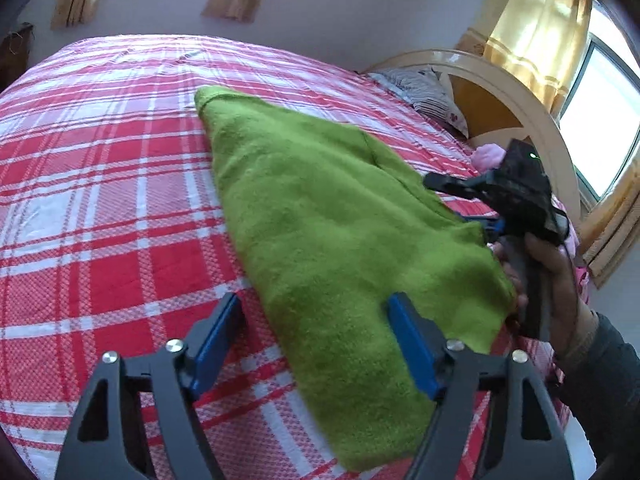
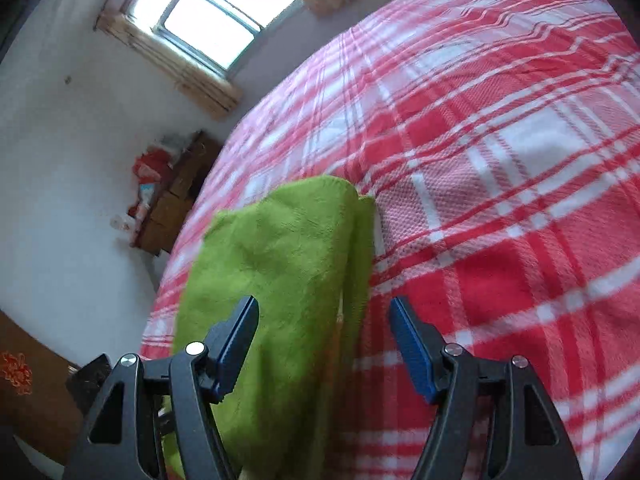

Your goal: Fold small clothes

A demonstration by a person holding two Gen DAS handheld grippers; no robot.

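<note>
Here the folded green towel [image 1: 320,240] lies on the red plaid bed [image 1: 100,200], both the left gripper [image 1: 316,344] and the right gripper [image 2: 324,344] poised over it, jaws released, grasping nothing.

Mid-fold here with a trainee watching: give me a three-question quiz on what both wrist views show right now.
1. True or false: the green cloth lies on a plaid bedspread.
2. Multiple choice: the left gripper is A) clamped shut on the cloth, B) open, with the cloth's near end between its fingers, C) out of view.
3. Short answer: which gripper appears in the other one's camera, and where?

Key:
1. True.
2. B.
3. The right gripper, held in a hand, at the cloth's right edge in the left wrist view.
</note>
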